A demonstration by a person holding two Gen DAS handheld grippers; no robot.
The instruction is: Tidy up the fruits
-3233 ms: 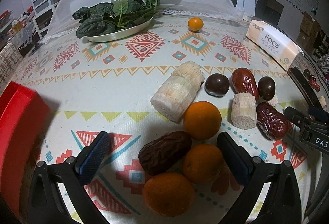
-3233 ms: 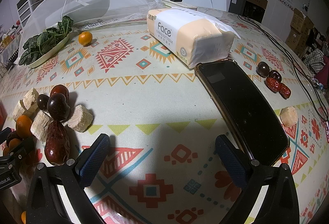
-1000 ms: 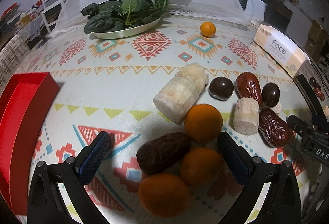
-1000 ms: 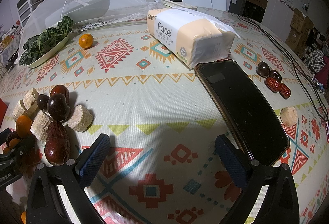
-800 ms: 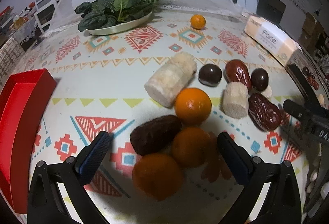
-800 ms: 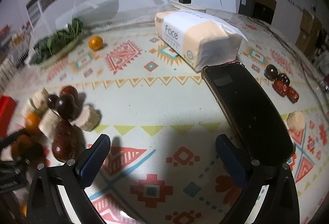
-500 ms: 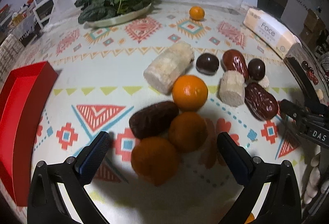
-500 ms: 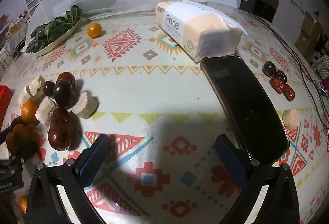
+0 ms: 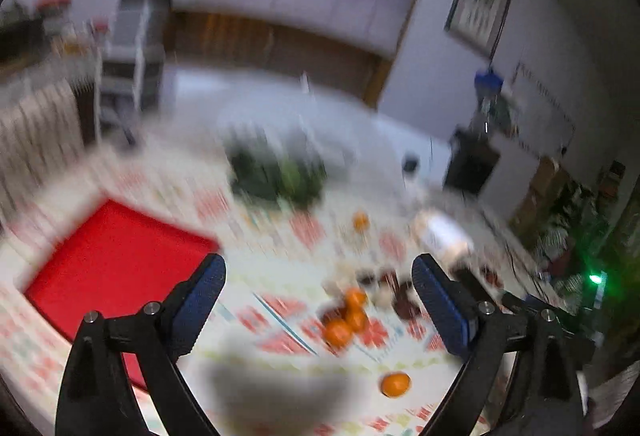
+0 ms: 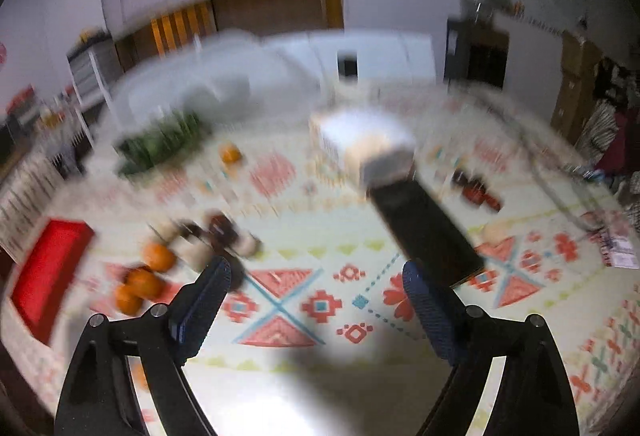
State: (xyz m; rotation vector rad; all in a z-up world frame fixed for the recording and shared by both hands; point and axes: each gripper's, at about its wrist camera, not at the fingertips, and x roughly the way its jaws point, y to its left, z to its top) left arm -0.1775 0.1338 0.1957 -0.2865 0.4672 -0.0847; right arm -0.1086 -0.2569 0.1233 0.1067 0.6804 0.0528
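Both views are blurred by motion. A pile of oranges [image 9: 346, 318], dark dates and pale cut pieces lies on the patterned tablecloth, far below and ahead of my left gripper [image 9: 318, 288], which is open and empty. One orange [image 9: 395, 384] lies apart, nearer to me. A red tray [image 9: 108, 256] sits to the left. My right gripper [image 10: 316, 288] is open and empty, high above the cloth. The oranges [image 10: 144, 278] and dates [image 10: 222, 226] show at its left, the red tray [image 10: 46, 268] at the far left.
A black phone [image 10: 424, 228] lies beside a tissue pack [image 10: 360, 140]. A plate of greens [image 10: 160, 146] under a mesh cover stands at the back with a small orange [image 10: 231, 154] near it. More dates [image 10: 476, 188] lie at the right.
Both grippers have lifted high and pulled back from the table; the fruit pile now looks small and far off. The views have tilted up to show the room. Both stay open.
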